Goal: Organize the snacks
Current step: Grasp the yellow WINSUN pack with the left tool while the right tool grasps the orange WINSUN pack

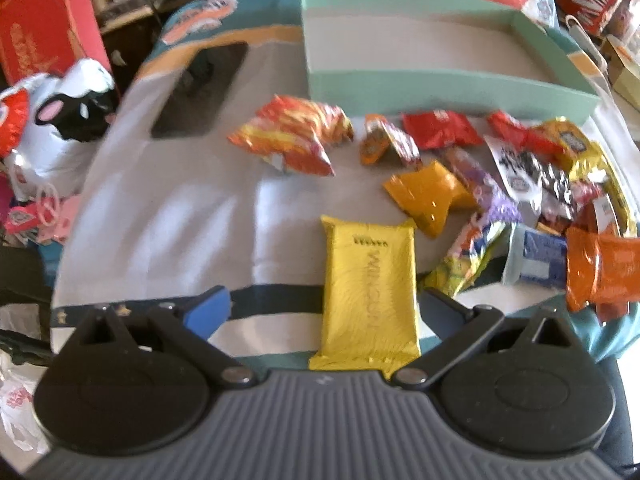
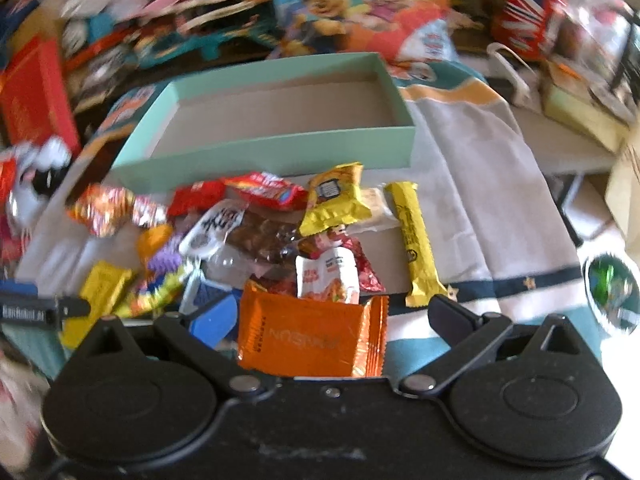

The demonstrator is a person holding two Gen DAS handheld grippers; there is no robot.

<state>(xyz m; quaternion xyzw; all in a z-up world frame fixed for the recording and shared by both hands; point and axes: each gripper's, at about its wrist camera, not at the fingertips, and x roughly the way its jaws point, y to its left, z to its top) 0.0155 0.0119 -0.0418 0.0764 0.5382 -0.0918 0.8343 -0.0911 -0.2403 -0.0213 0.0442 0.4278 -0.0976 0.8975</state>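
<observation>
Left tongs (image 1: 324, 304) gape wide around the yellow pack (image 1: 370, 292), which points straight ahead toward the green box (image 1: 440, 84). Right tongs (image 2: 334, 312) gape around the orange pack (image 2: 312, 336).

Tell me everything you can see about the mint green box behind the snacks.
The mint green box is a shallow, open-topped rectangular tray that looks like cardboard, mint outside with a plain brownish-grey inner floor. No snacks show inside it. It sits flat on the patterned cloth at the far side of the snack pile; some wrappers lie close against its near wall. Neither gripper touches it.
</observation>
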